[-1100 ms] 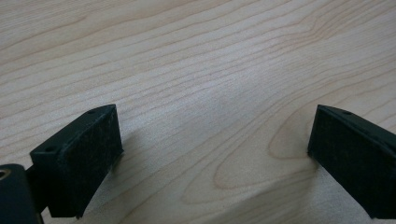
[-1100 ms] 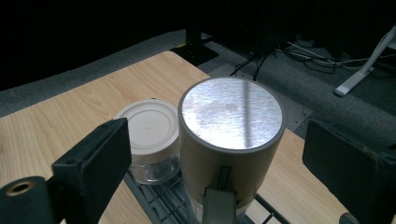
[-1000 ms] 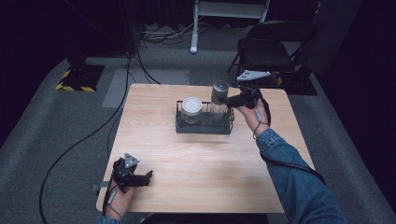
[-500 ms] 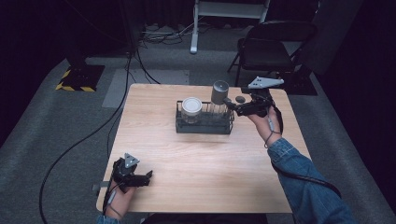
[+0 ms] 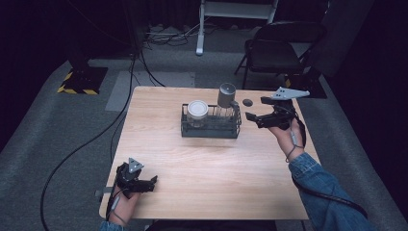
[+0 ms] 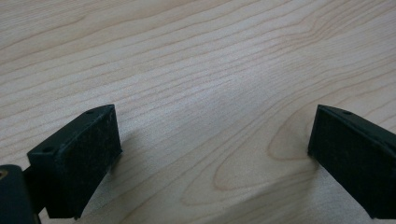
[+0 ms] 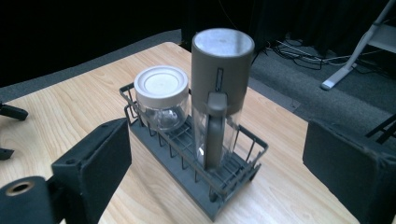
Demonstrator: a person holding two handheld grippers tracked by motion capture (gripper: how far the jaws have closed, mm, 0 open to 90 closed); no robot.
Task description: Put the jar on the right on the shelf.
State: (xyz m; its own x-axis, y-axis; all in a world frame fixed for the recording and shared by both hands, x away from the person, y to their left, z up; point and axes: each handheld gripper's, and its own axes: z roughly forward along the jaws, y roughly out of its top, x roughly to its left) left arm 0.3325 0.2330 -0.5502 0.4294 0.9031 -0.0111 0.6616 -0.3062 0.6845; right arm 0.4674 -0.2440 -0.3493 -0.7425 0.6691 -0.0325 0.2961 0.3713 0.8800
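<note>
The right gripper point(image 5: 255, 117), jaws spread wide and empty, hangs just beside the grey-lidded glass dispenser point(image 7: 219, 88) standing upright in the wire rack point(image 7: 196, 179)

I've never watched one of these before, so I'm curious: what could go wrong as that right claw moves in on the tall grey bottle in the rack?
The tall grey bottle stands well above the low wire rack, so a sideways nudge from the open right gripper might tip it. The glass jar sits close beside it and could get knocked. The light rack might also slide on the smooth table.
</note>
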